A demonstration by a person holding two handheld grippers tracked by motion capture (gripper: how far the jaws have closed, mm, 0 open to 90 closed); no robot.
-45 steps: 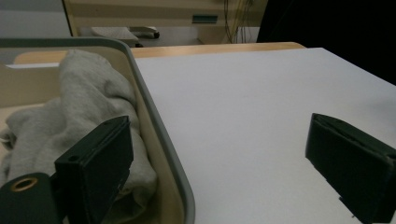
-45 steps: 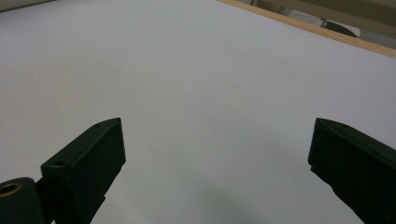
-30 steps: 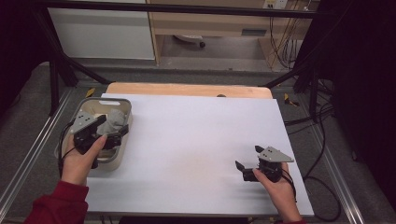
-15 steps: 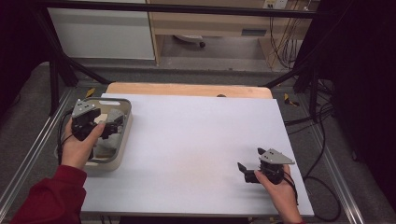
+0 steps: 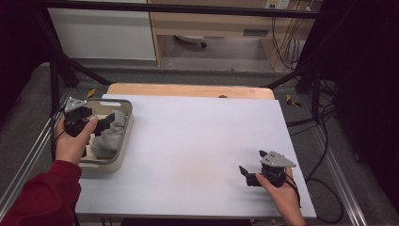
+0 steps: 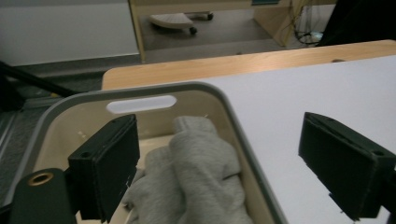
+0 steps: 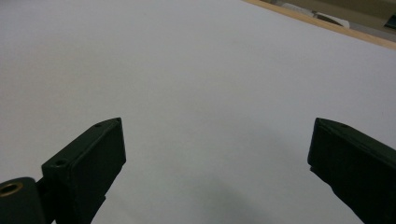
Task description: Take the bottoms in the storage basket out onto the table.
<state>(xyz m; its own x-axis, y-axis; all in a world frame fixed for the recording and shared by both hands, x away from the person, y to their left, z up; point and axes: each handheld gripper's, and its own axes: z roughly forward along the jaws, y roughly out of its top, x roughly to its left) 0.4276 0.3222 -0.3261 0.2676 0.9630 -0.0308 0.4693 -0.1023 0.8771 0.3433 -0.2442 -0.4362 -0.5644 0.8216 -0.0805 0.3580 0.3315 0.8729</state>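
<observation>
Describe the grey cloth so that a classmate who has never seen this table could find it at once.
Start at the white table and go to its left edge, where a beige basket with a grey rim stands. Inside lies the grey cloth, crumpled into a soft heap. It is the one soft thing there; the open left gripper above it is hard and black.

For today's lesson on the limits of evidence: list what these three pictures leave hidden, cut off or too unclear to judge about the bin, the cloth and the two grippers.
- Grey cloth: its lower part is cut off by the bottom edge of the left gripper view; what kind of item it is cannot be told.
- Bin: in the high view the hand and left gripper cover its near-left inside.
- Right gripper: its underside is hidden by the hand holding it.
</observation>
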